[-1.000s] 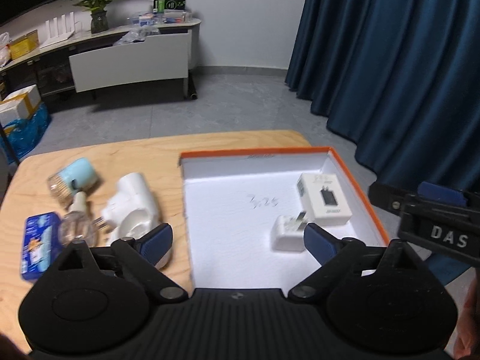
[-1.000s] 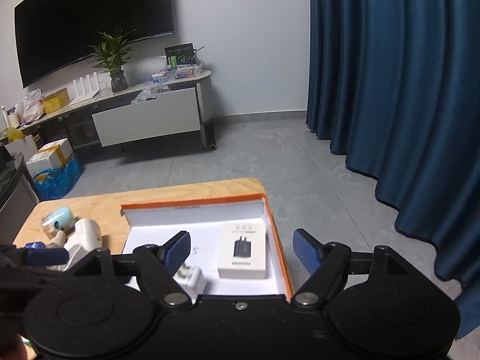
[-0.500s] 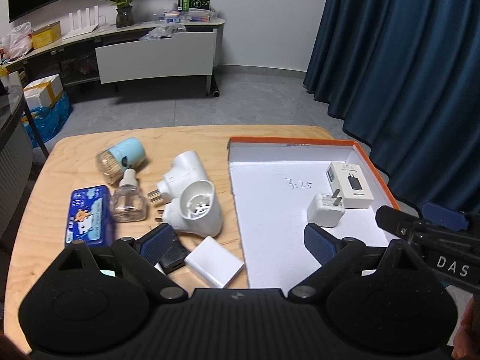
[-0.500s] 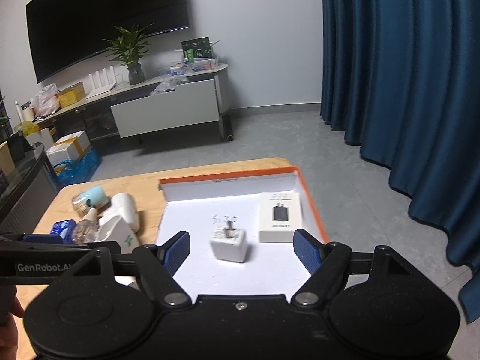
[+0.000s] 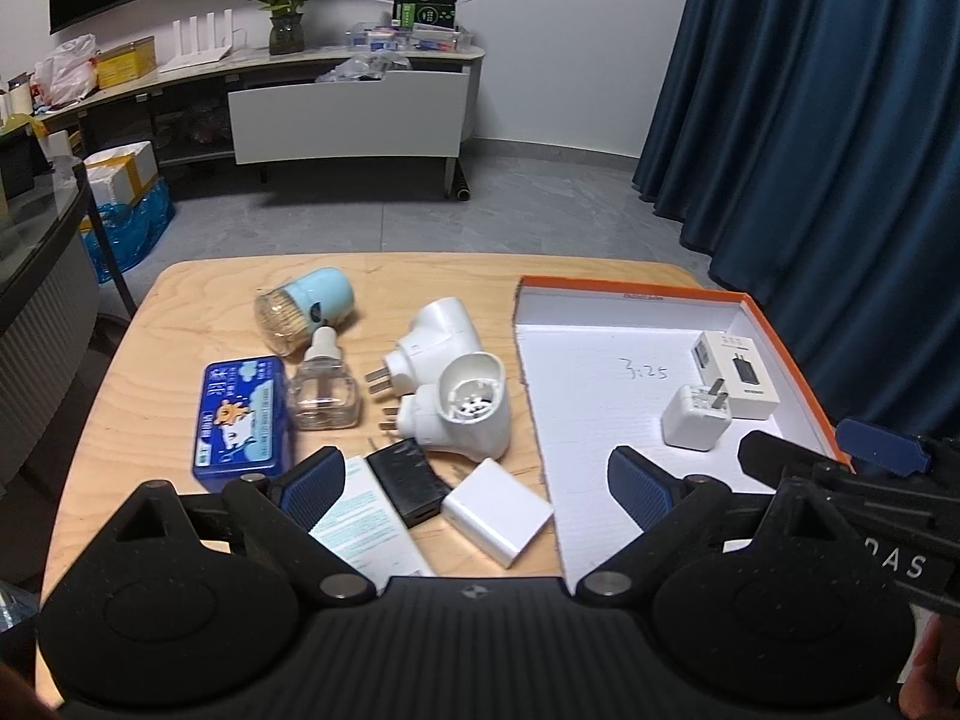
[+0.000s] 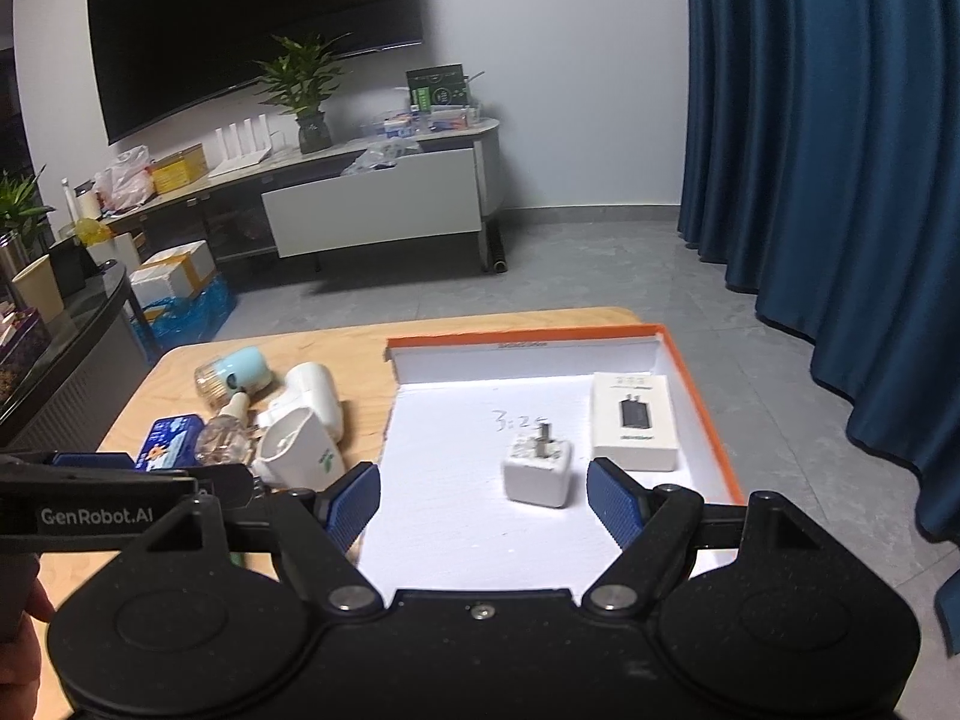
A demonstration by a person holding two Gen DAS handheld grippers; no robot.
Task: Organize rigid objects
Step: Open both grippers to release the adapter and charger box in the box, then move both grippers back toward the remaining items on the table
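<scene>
From your left camera, the risk I judged was a clumsy pick: the white adapter point(image 5: 498, 513), black block point(image 5: 409, 480) and paper slip point(image 5: 366, 531) lay crowded together on the table point(image 5: 150, 360), so closing on one could have nudged its neighbours; your left claw point(image 5: 474, 483) hovered above them, wide open and empty. From your right camera, your right claw point(image 6: 483, 507) hung over the tray point(image 6: 699, 402), open and empty, the small charger point(image 6: 538, 474) just ahead of it beside the charger box point(image 6: 633, 420); dropping carelessly could have knocked that charger.
</scene>
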